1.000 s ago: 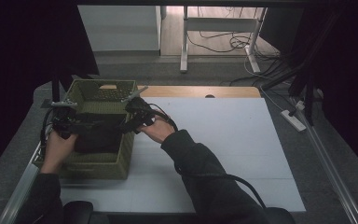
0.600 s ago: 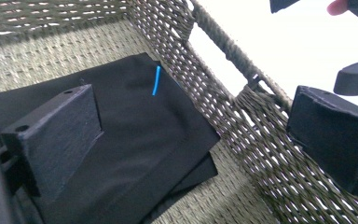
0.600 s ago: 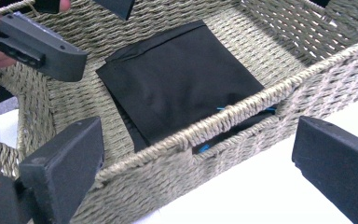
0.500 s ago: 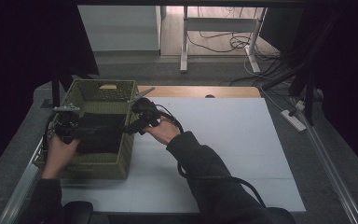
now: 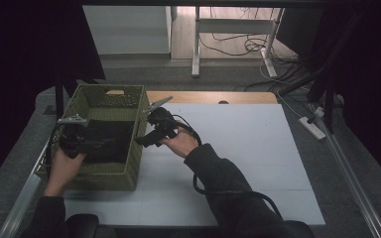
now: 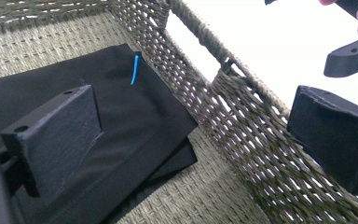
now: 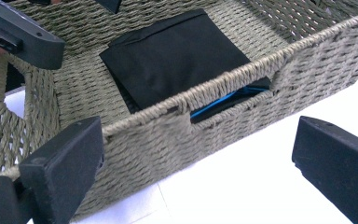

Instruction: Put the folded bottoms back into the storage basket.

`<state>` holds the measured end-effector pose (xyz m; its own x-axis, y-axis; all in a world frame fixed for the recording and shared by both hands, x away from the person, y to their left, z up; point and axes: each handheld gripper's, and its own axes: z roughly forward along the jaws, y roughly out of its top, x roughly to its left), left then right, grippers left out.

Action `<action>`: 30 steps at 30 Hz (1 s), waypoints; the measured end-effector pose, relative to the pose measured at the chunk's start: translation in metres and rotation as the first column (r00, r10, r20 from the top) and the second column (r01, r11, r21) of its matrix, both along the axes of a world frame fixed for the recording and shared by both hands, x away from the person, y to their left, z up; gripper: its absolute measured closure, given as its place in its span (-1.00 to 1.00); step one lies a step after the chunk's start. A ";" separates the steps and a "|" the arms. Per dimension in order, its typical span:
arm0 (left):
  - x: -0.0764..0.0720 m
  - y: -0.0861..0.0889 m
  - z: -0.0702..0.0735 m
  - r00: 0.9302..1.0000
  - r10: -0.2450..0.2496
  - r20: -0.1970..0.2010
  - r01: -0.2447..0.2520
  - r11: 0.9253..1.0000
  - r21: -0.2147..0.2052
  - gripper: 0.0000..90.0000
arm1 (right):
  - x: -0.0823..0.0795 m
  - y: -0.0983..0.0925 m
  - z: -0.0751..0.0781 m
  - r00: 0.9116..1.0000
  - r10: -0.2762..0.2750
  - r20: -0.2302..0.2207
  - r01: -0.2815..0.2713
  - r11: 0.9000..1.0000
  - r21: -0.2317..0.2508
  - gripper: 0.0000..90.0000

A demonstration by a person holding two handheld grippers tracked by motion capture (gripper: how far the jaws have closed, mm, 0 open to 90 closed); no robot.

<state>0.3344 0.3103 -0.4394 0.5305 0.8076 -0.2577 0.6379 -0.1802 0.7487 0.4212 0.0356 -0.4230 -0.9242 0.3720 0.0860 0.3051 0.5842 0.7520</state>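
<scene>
**Black cloth lying in the basket, both grippers free**

Black folded cloth [image 7: 177, 60] is lying flat on the floor of the woven basket [image 5: 129, 171], at the left of the surface [image 5: 258, 148]. My right hand-held gripper [image 5: 146, 139] has just been opening and is hovering released outside the basket's right wall; moving left, it could catch the rim and drag the basket. My left hand-held gripper [image 5: 77, 144] is gaping empty above the cloth.

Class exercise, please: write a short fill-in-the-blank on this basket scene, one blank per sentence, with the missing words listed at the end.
1. The folded cloth lying in the basket is ____ in colour.
2. The basket is made of ____ fibre.
3. The right hand-held gripper is ____ the basket.
4. Its jaws are ____.

Missing words: black; woven; outside; open
</scene>
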 end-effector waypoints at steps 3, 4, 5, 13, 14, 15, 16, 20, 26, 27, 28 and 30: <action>-0.004 -0.002 0.000 1.000 -0.005 0.003 0.005 1.000 -0.004 -0.94 | -0.001 -0.005 -0.001 1.000 0.002 0.003 -0.002 1.000 -0.010 -0.93; -0.005 -0.002 0.001 1.000 -0.006 0.003 0.006 1.000 -0.007 -0.94 | -0.001 -0.006 -0.002 1.000 0.005 0.006 -0.005 1.000 -0.010 -0.93; -0.007 -0.003 0.001 1.000 -0.009 0.004 0.009 1.000 -0.008 -0.94 | -0.002 -0.008 -0.003 1.000 0.007 0.013 -0.007 1.000 -0.021 -0.93; -0.017 -0.010 0.001 1.000 -0.021 0.009 0.021 1.000 0.007 -0.95 | -0.006 -0.019 -0.008 1.000 0.006 0.015 -0.006 1.000 -0.018 -0.93; -0.018 -0.011 0.001 1.000 -0.023 0.009 0.023 1.000 0.004 -0.95 | -0.006 -0.021 -0.008 1.000 0.005 0.013 -0.005 1.000 -0.015 -0.93; -0.019 -0.012 0.002 1.000 -0.027 0.011 0.027 1.000 0.001 -0.95 | -0.007 -0.022 -0.008 1.000 0.005 0.012 -0.005 1.000 -0.014 -0.93; -0.021 -0.013 0.002 1.000 -0.027 0.012 0.027 1.000 0.001 -0.95 | -0.007 -0.024 -0.009 1.000 0.006 0.011 -0.006 1.000 -0.013 -0.93; -0.027 -0.017 0.003 0.999 -0.036 0.015 0.036 0.999 0.005 -0.95 | -0.007 -0.031 -0.010 1.000 -0.003 0.002 0.003 1.000 0.005 -0.93; -0.036 -0.021 0.003 0.999 -0.039 0.007 0.039 0.999 -0.002 -0.98 | -0.009 -0.042 -0.014 1.000 -0.010 -0.002 0.010 1.000 0.015 -0.93; -0.037 -0.022 0.002 0.999 -0.039 0.004 0.039 0.999 -0.008 -0.98 | -0.009 -0.043 -0.014 1.000 -0.013 -0.003 0.013 1.000 0.017 -0.93; -0.039 -0.022 0.002 0.999 -0.040 0.003 0.040 0.999 -0.009 -0.98 | -0.009 -0.045 -0.015 1.000 -0.012 -0.003 0.012 1.000 0.016 -0.94; -0.043 -0.023 0.001 0.999 -0.039 0.006 0.039 0.999 -0.006 -0.98 | -0.011 -0.048 -0.016 1.000 -0.016 -0.007 0.016 1.000 0.019 -0.95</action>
<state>0.2912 0.2870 -0.4382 0.5632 0.7845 -0.2594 0.6261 -0.2003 0.7536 0.4106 -0.0121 -0.4388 -0.9175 0.3852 0.0992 0.3194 0.5647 0.7610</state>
